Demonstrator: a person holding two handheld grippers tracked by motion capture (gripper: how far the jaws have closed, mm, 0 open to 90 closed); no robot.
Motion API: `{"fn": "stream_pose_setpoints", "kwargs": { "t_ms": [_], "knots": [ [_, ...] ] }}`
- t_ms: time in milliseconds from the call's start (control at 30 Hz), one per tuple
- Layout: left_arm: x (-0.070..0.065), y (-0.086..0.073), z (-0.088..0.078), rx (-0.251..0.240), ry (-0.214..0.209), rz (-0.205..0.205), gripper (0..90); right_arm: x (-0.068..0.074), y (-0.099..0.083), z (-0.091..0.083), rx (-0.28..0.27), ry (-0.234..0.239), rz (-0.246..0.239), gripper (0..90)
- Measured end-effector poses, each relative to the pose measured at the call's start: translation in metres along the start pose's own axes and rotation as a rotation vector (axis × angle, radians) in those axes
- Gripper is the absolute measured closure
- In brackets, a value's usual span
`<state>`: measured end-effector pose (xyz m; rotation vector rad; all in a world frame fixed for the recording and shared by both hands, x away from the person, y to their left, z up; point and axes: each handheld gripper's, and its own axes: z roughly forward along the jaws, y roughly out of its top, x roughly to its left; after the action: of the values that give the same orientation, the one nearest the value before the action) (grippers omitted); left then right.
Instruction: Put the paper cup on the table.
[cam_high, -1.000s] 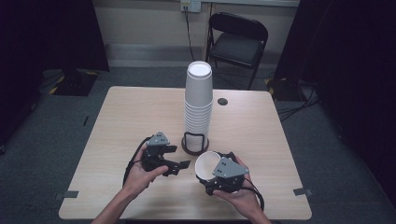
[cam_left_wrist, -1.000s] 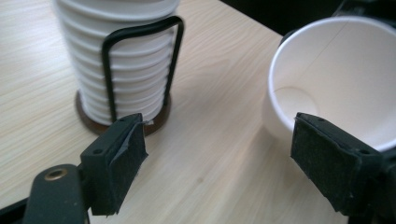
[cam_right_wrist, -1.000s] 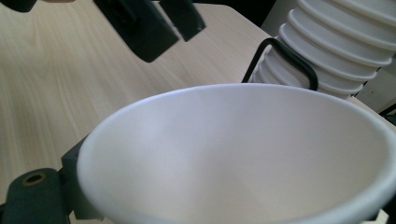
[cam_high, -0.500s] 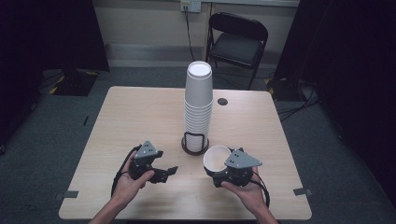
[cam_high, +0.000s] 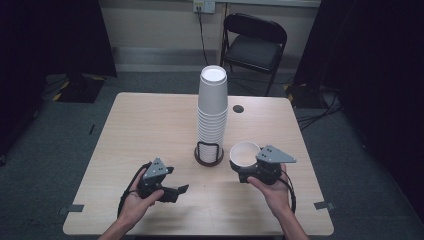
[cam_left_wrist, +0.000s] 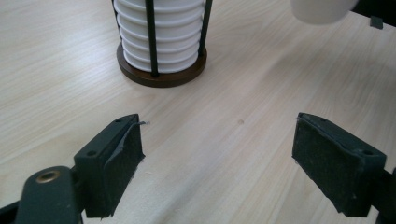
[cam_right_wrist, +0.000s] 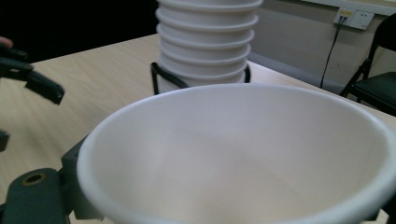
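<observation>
Paper cup (cam_high: 245, 154): clamped in the right gripper (cam_high: 252, 169), mouth up, held above the table (cam_high: 150, 125) just right of the cup stack (cam_high: 212, 112) in its holder (cam_high: 208, 154). Left gripper (cam_high: 176, 192): jaws spread wide, holding nothing, low over the table's near edge.

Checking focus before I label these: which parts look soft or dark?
High view: dark room edges, evenly lit table. Left gripper view: the cup at the top is blurred, the jaws sharp. Right gripper view: the near cup looks soft, the stack sharper.
</observation>
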<state>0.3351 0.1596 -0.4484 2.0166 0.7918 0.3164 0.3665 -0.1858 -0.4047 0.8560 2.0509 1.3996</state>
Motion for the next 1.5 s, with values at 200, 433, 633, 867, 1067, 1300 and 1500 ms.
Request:
{"fn": "stream_pose_setpoints", "kwargs": {
  "t_ms": [200,433,633,867,1067,1300,1500],
  "knots": [
    [-0.002,-0.001,-0.003,-0.005,-0.005,-0.002,16.1,-0.02,0.001,0.008,-0.004,-0.037,0.044,11.3],
    [0.002,-0.004,-0.004,-0.009,0.017,-0.002,16.3,-0.039,0.009,0.014,-0.032,-0.074,0.083,11.2],
    [0.001,-0.005,-0.002,-0.006,0.018,-0.003,16.5,-0.055,0.009,0.028,-0.036,-0.108,0.121,11.0],
    [-0.002,-0.006,0.0,-0.002,0.009,0.007,16.8,-0.071,0.009,0.041,-0.04,-0.134,0.165,10.9],
    [-0.002,-0.006,0.0,0.001,0.009,0.011,17.0,-0.081,0.011,0.053,-0.041,-0.153,0.172,10.8],
    [-0.002,-0.006,-0.001,0.0,0.015,0.015,17.3,-0.092,0.003,0.072,-0.036,-0.175,0.214,10.6],
    [-0.002,-0.006,0.0,0.006,0.012,0.023,17.7,-0.095,-0.004,0.085,-0.029,-0.185,0.231,10.6]
  ]
}}
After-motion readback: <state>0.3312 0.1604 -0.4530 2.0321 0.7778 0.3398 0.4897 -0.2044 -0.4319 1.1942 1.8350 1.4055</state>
